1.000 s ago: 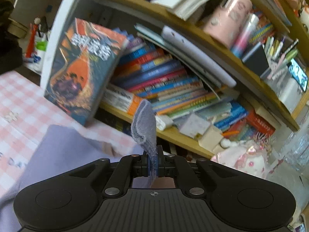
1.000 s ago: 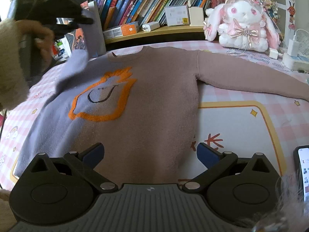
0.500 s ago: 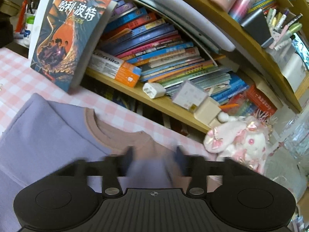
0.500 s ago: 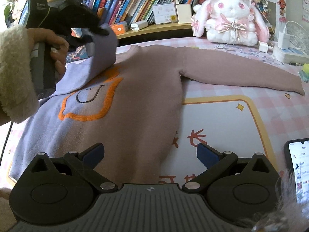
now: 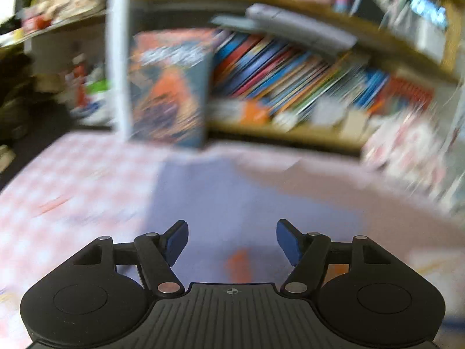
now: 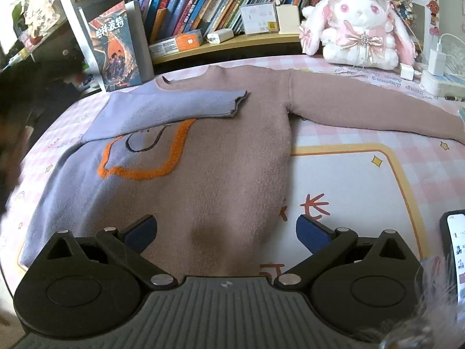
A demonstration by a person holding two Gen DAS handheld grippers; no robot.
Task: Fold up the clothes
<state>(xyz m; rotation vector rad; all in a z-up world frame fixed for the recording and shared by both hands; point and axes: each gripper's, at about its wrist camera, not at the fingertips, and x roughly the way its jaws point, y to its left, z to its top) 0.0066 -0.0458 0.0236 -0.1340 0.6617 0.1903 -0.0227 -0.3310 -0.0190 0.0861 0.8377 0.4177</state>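
A two-tone sweater (image 6: 226, 163), lilac on the left and dusty pink on the right with an orange outline on the chest, lies flat on the table. Its lilac sleeve (image 6: 180, 106) is folded across the chest, cuff near the collar. The pink sleeve (image 6: 372, 110) stretches out to the right. My right gripper (image 6: 226, 229) is open, hovering over the sweater's hem. My left gripper (image 5: 232, 240) is open with nothing between its fingers, above the lilac part of the sweater (image 5: 232, 197); that view is heavily blurred.
A bookshelf (image 6: 221, 37) full of books runs along the back. A book (image 6: 116, 49) stands at the table's back left. A plush rabbit (image 6: 357, 32) and a charger (image 6: 436, 64) sit at the back right. A phone (image 6: 456, 256) lies at the right edge.
My left gripper carried the lilac sleeve across the chest, let it go and opened, then pulled back left out of the right wrist view. The right gripper stayed open near the hem.
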